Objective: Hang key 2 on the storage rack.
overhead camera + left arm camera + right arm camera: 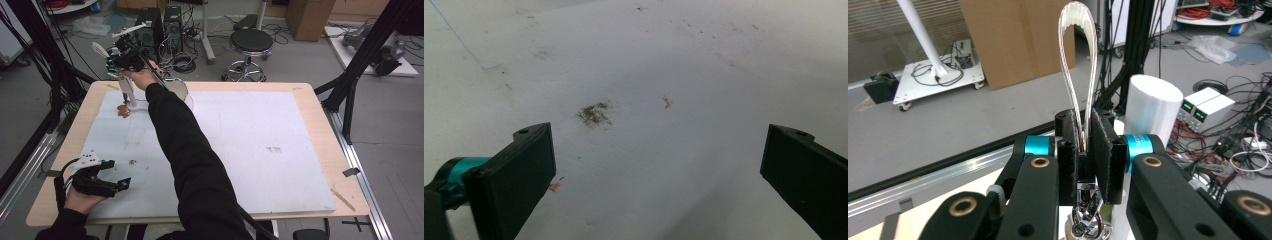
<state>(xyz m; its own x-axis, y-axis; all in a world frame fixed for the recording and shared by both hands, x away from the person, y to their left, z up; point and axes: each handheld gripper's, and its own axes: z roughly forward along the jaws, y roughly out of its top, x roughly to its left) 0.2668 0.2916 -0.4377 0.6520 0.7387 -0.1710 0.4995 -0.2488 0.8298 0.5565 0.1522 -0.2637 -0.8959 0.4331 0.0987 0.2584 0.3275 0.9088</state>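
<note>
My right gripper (112, 58) is raised over the table's far left corner, the arm reaching across from the bottom. Its jaws are shut on a white looped strip (1078, 55), whose loop (100, 49) sticks out past them. In the right gripper view a chrome piece (1086, 220) shows below the jaws (1084, 125). A white stem (129, 93) comes down from that hand to the mat beside a brown blob (123, 110). My left gripper (117, 174) rests low at the near left, open and holding nothing. Its jaws (659, 135) stand wide apart over a dark stain (595, 114).
A white mat (260, 150) covers most of the wooden table (320, 115). A round disc (176, 89) and a faint clear dish lie at the far edge behind my right arm. A black stool (251, 42), cables and black frame posts stand beyond the table.
</note>
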